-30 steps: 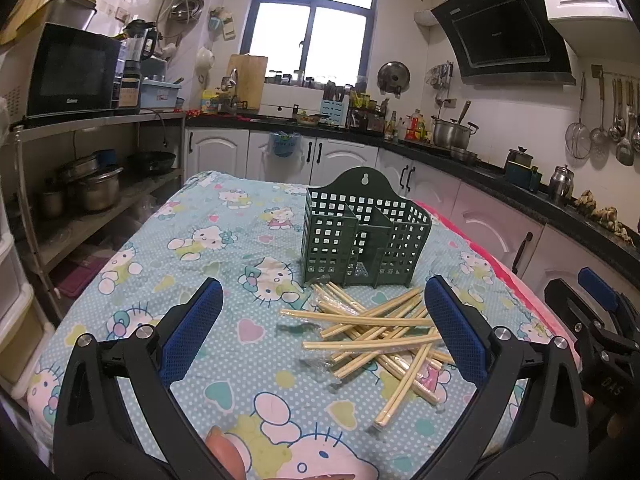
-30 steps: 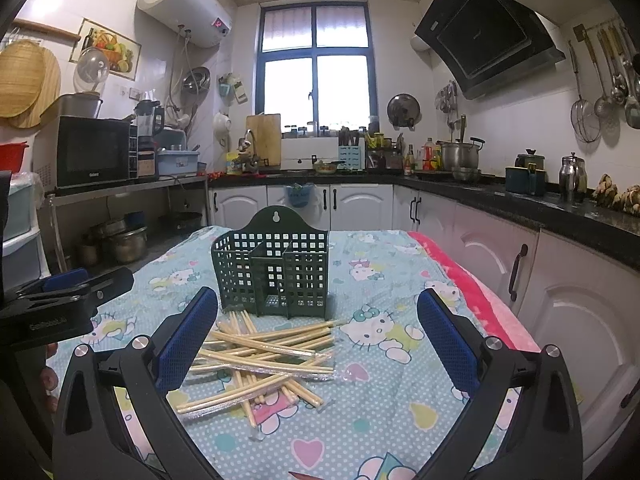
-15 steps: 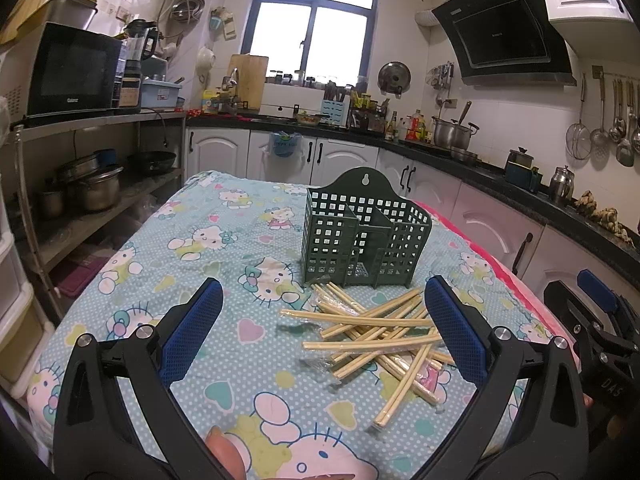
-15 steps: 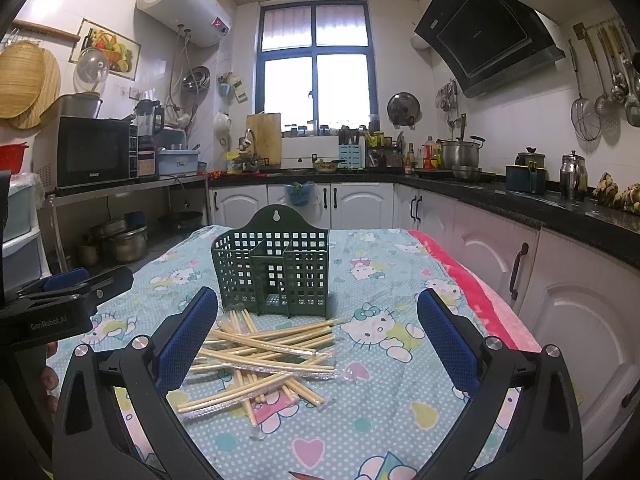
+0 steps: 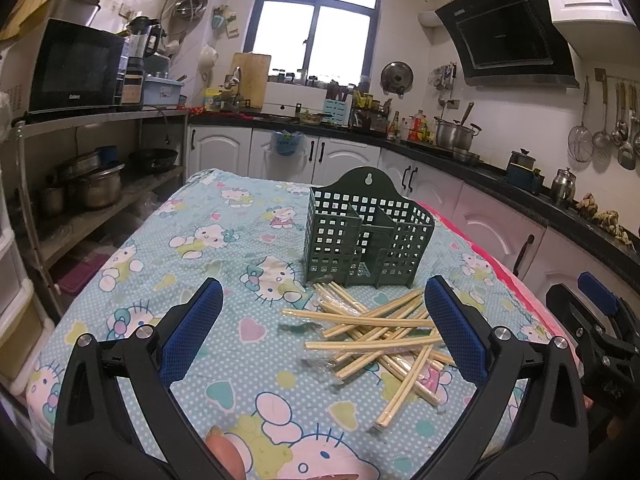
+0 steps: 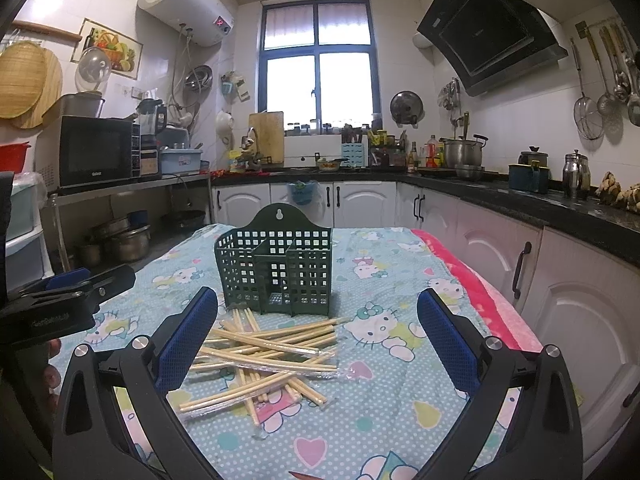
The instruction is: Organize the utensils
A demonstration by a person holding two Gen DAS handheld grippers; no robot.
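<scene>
A: How are the two grippers held?

B: Both are level and low over the table (image 5: 132,264), pointing toward the far end of the kitchen. The left gripper (image 5: 323,322) has its blue-padded fingers (image 5: 191,330) spread wide with nothing between them. The right gripper (image 6: 318,330) is spread just as wide and grasps nothing either.

A: Can each be seen from the other camera?

B: Yes. In the left wrist view the right gripper shows at the right edge, side by side with the left one. In the right wrist view the left gripper shows at the left edge, with fingertips of the person's hand (image 6: 52,364) below it.

A: Where are the utensils?

B: The chopsticks (image 5: 376,330) lie in a loose crossed heap on the cartoon-cat tablecloth (image 6: 384,420), some in clear plastic sleeves. They sit ahead of both grippers, apart from the fingers.

A: And the holder?

B: The dark green caddy (image 5: 366,240) stands upright just behind the heap, a few stick ends reaching its base. No chopsticks can be seen in its compartments.
</scene>
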